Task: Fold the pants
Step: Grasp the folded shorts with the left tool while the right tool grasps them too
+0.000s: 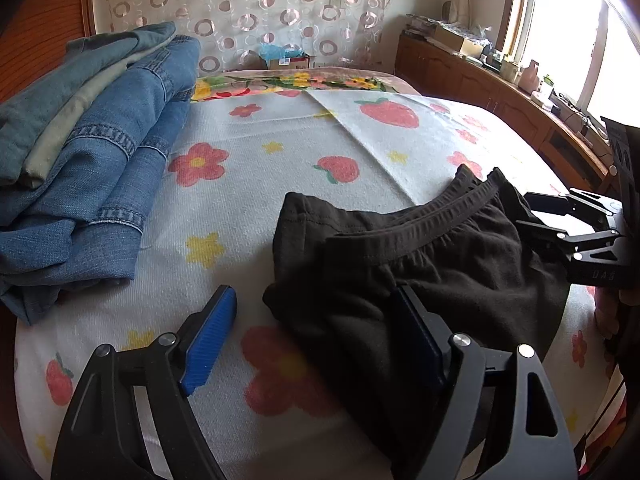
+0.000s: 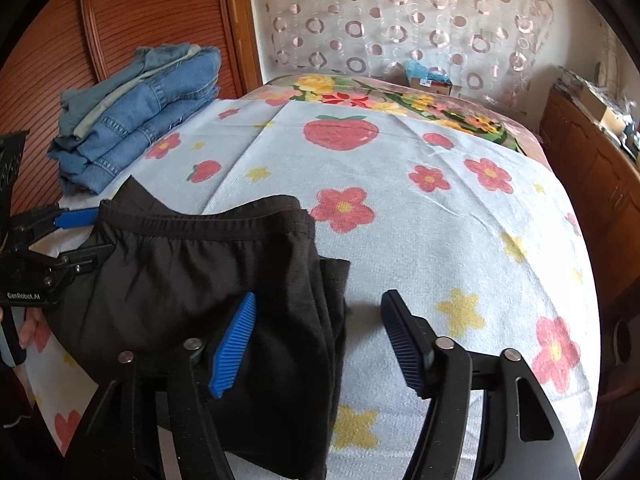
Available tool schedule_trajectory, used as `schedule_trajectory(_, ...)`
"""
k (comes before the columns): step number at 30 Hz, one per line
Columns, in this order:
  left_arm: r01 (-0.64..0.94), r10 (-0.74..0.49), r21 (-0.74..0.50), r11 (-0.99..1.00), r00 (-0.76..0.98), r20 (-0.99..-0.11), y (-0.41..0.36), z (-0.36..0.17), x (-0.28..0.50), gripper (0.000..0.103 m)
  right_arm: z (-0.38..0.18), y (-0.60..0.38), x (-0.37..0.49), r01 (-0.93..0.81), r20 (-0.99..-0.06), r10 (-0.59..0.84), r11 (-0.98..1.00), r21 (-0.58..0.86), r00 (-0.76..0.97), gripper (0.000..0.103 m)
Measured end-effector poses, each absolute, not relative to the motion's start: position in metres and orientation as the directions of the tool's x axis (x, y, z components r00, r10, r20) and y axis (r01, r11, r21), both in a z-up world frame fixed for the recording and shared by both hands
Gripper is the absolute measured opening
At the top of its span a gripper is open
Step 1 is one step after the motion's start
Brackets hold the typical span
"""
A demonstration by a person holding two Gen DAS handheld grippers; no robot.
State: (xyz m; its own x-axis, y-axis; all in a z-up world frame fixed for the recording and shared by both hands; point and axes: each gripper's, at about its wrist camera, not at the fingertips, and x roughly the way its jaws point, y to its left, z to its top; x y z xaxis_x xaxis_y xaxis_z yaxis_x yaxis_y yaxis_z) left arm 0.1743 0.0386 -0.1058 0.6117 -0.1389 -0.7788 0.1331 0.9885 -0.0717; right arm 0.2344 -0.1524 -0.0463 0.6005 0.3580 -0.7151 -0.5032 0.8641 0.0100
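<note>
Black pants [image 1: 416, 264] lie folded in a bundle on the flowered bedspread [image 1: 248, 184], waistband toward the far side. They also show in the right wrist view [image 2: 208, 272]. My left gripper [image 1: 316, 340] is open and straddles the bundle's left edge, its right finger over the cloth. My right gripper [image 2: 320, 344] is open and straddles the bundle's right edge, its left finger [image 2: 236, 344] over the cloth. Each gripper shows in the other's view: the right one [image 1: 520, 210], the left one [image 2: 86, 234].
A stack of folded blue jeans [image 1: 92, 168] sits at the bed's far left corner, also in the right wrist view [image 2: 136, 116]. A wooden headboard [image 2: 120, 20] stands behind it. A low wooden cabinet [image 1: 500, 96] with clutter runs along the right under the window.
</note>
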Motion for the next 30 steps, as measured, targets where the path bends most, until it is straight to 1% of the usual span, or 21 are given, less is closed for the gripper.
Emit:
schedule_trajectory(6, 0.132, -0.139, -0.072, 0.989, 0.611, -0.779, 0.039, -0.106, 0.176, 0.081, -0.046, -0.155, 0.236, -0.502, -0.715, 0.358, 0.865, 0.010, 0.601, 0.069)
schedule_trajectory(7, 0.134, -0.147, -0.082, 0.988, 0.605, -0.782, 0.041, -0.106, 0.177, 0.081, -0.045, -0.155, 0.236, -0.500, -0.716, 0.355, 0.866, 0.010, 0.601, 0.068)
schedule_trajectory(8, 0.134, -0.161, -0.100, 0.986, 0.601, -0.783, 0.044, -0.105, 0.178, 0.081, -0.044, -0.155, 0.236, -0.502, -0.716, 0.358, 0.865, 0.013, 0.599, 0.066)
schedule_trajectory(9, 0.135, -0.173, -0.114, 0.984, 0.598, -0.783, 0.046, -0.105, 0.179, 0.081, -0.044, -0.155, 0.236, -0.507, -0.717, 0.366, 0.862, 0.020, 0.593, 0.060)
schedule_trajectory(11, 0.139, -0.203, -0.150, 0.979, 0.579, -0.790, 0.051, -0.103, 0.182, 0.081, -0.043, -0.155, 0.235, -0.506, -0.718, 0.369, 0.862, 0.027, 0.590, 0.057)
schedule_trajectory(13, 0.149, -0.233, -0.180, 0.972, 0.579, -0.781, 0.055, -0.099, 0.184, 0.081, -0.042, -0.154, 0.235, -0.511, -0.716, 0.381, 0.859, 0.039, 0.585, 0.047)
schedule_trajectory(15, 0.147, -0.229, -0.176, 0.973, 0.590, -0.774, 0.058, -0.096, 0.187, 0.079, -0.041, -0.153, 0.237, -0.512, -0.719, 0.391, 0.857, 0.057, 0.575, 0.043)
schedule_trajectory(17, 0.148, -0.242, -0.191, 0.970, 0.576, -0.781, 0.060, -0.097, 0.192, 0.071, -0.041, -0.152, 0.241, -0.511, -0.726, 0.394, 0.857, 0.068, 0.564, 0.039)
schedule_trajectory(19, 0.159, -0.273, -0.221, 0.962, 0.562, -0.781, 0.061, -0.097, 0.196, 0.068, -0.040, -0.151, 0.244, -0.516, -0.734, 0.395, 0.854, 0.071, 0.553, 0.034)
schedule_trajectory(20, 0.165, -0.280, -0.226, 0.960, 0.556, -0.783, 0.061, -0.098, 0.199, 0.063, -0.040, -0.151, 0.245, -0.519, -0.737, 0.397, 0.852, 0.074, 0.547, 0.033)
schedule_trajectory(21, 0.170, -0.286, -0.230, 0.958, 0.552, -0.783, 0.060, -0.099, 0.200, 0.062, -0.040, -0.152, 0.247, -0.520, -0.739, 0.399, 0.851, 0.078, 0.543, 0.031)
schedule_trajectory(24, 0.190, -0.311, -0.246, 0.950, 0.546, -0.778, 0.058, -0.099, 0.200, 0.050, -0.039, -0.154, 0.250, -0.524, -0.743, 0.414, 0.846, 0.100, 0.526, 0.024)
schedule_trajectory(25, 0.198, -0.321, -0.253, 0.947, 0.544, -0.776, 0.057, -0.099, 0.200, 0.044, -0.039, -0.155, 0.250, -0.525, -0.743, 0.417, 0.845, 0.103, 0.524, 0.020)
schedule_trajectory(26, 0.207, -0.330, -0.257, 0.944, 0.543, -0.772, 0.056, -0.099, 0.199, 0.038, -0.039, -0.155, 0.251, -0.527, -0.743, 0.421, 0.843, 0.108, 0.521, 0.018)
schedule_trajectory(27, 0.217, -0.339, -0.261, 0.941, 0.544, -0.767, 0.055, -0.099, 0.197, 0.034, -0.039, -0.155, 0.250, -0.533, -0.744, 0.427, 0.839, 0.112, 0.515, 0.014)
schedule_trajectory(29, 0.230, -0.350, -0.266, 0.936, 0.549, -0.759, 0.053, -0.095, 0.194, 0.024, -0.037, -0.155, 0.250, -0.537, -0.743, 0.431, 0.836, 0.115, 0.512, 0.011)
schedule_trajectory(30, 0.234, -0.351, -0.263, 0.936, 0.554, -0.755, 0.052, -0.093, 0.193, 0.022, -0.036, -0.156, 0.248, -0.540, -0.742, 0.434, 0.833, 0.115, 0.511, 0.010)
